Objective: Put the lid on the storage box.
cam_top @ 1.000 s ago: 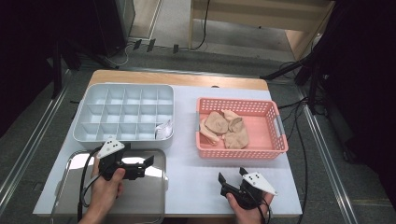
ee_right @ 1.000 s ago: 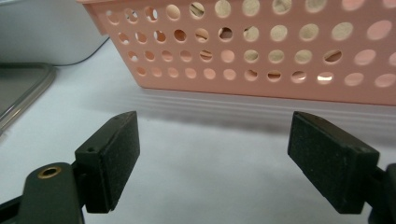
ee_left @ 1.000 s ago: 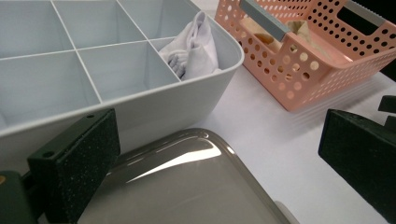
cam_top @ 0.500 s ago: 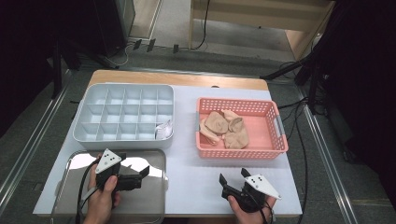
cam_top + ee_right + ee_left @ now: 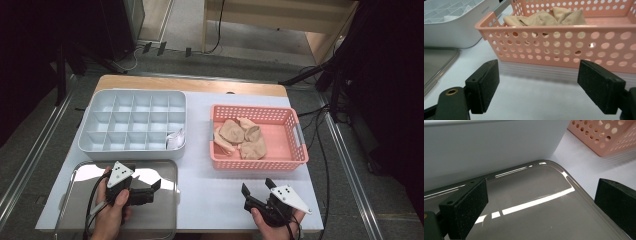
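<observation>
Two grippers, three containers, one heap of beige cloth pieces, one white item. Left gripper [image 5: 148, 190]: at 7 o'clock on the table, held in a hand [image 5: 112, 212] over the metal tray [image 5: 165, 170]; jaws spread wide, nothing between them, as the left gripper view [image 5: 540, 202] confirms. Right gripper [image 5: 256, 191]: at 5 o'clock, in a hand [image 5: 272, 227] above bare white table [image 5: 210, 200]; jaws wide apart, empty, pointing at the basket wall in the right gripper view [image 5: 537, 82]. Metal tray: one, shallow, shiny, nothing in it. Divider box [image 5: 95, 117]: one, pale grey, at 10 o'clock, just behind the tray; one crumpled white item [image 5: 175, 140] in its near right compartment, the other cells bare. Basket [image 5: 295, 150]: one, pink, perforated, at 2 o'clock; it holds the cloth pieces [image 5: 242, 139], piled toward its left half, too tangled to count exactly.
</observation>
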Motion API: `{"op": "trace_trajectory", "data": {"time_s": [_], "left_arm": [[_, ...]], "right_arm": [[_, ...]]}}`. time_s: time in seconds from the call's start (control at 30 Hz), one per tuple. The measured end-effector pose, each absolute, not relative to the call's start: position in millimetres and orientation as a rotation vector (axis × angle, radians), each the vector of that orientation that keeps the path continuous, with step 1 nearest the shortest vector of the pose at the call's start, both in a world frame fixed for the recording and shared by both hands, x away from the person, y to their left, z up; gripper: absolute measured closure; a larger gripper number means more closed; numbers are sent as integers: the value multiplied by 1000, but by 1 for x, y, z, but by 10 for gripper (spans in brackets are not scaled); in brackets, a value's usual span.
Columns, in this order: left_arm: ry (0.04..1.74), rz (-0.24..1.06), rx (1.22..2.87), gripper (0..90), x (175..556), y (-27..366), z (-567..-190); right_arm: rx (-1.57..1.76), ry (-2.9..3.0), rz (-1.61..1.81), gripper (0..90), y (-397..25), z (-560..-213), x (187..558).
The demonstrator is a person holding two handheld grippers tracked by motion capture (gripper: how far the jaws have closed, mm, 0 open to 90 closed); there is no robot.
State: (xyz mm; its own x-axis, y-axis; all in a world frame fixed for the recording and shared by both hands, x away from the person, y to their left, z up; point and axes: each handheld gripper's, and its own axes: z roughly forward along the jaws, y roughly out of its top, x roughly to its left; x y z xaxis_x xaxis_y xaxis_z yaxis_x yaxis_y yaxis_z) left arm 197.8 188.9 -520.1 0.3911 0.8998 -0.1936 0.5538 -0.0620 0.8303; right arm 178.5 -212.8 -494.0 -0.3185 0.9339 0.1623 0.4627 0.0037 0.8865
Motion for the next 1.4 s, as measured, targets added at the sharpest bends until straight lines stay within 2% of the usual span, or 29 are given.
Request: {"op": "trace_trajectory", "data": {"time_s": [0.67, 1.4], "left_arm": [[1305, 498, 1750, 0, 199, 184, -528], [1299, 492, 1751, 0, 199, 185, -529]], "right_arm": [[1419, 1804, 1272, 200, -216, -455, 211], [1497, 1883, 1162, 244, -214, -442, 278]]}}
